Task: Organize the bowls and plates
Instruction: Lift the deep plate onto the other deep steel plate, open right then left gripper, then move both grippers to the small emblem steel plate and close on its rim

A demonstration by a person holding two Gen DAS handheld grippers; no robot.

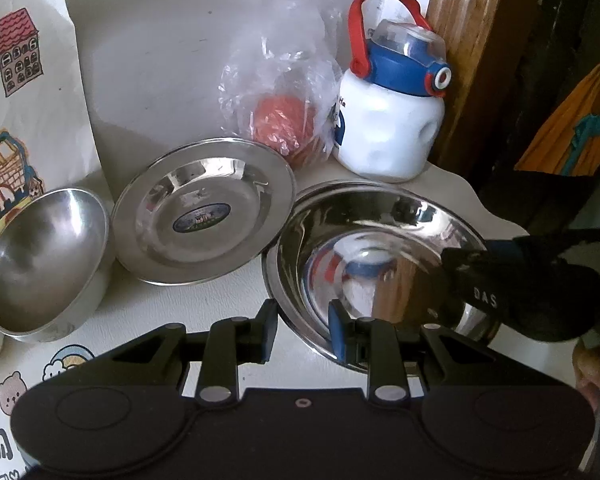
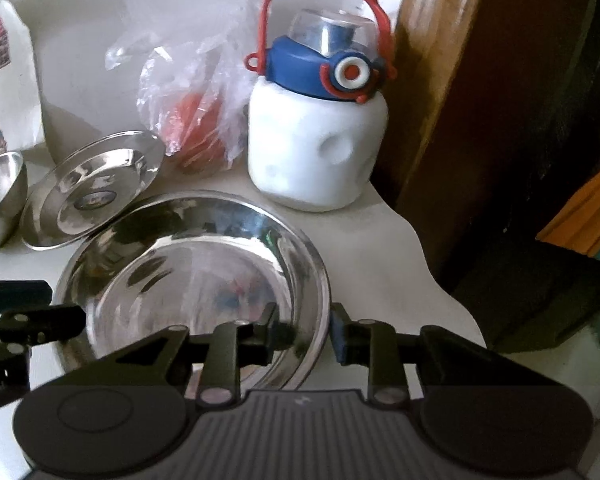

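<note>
From the left wrist, the left tongs (image 1: 302, 330) stood part open astride the near rim of the big dish (image 1: 374, 258): one pad outside it, the other inside over the metal, neither clearly pressing, so nothing looked held. Ahead and to the left of them lay the plate (image 1: 204, 210), tilted, and further left the bowl (image 1: 46, 260), tipped on its side. Beyond the dish stood a bottle (image 1: 388, 120) and a bag (image 1: 284, 92). The right tongs (image 1: 500, 280) came in dark over the dish's right side.

From the right wrist, the right tongs (image 2: 304, 332) were likewise part open, one pad inside the rim of the big dish (image 2: 192, 272) and one outside, not seen to clamp. The left tongs (image 2: 28, 320) showed at the left edge; the table (image 2: 400, 272) ended just right of the dish.

The risk, I judged: polished thin steel could slip from a shallow bite, and uneven lifting by the two tongs could tip the dish toward the table edge or knock the plate.
</note>
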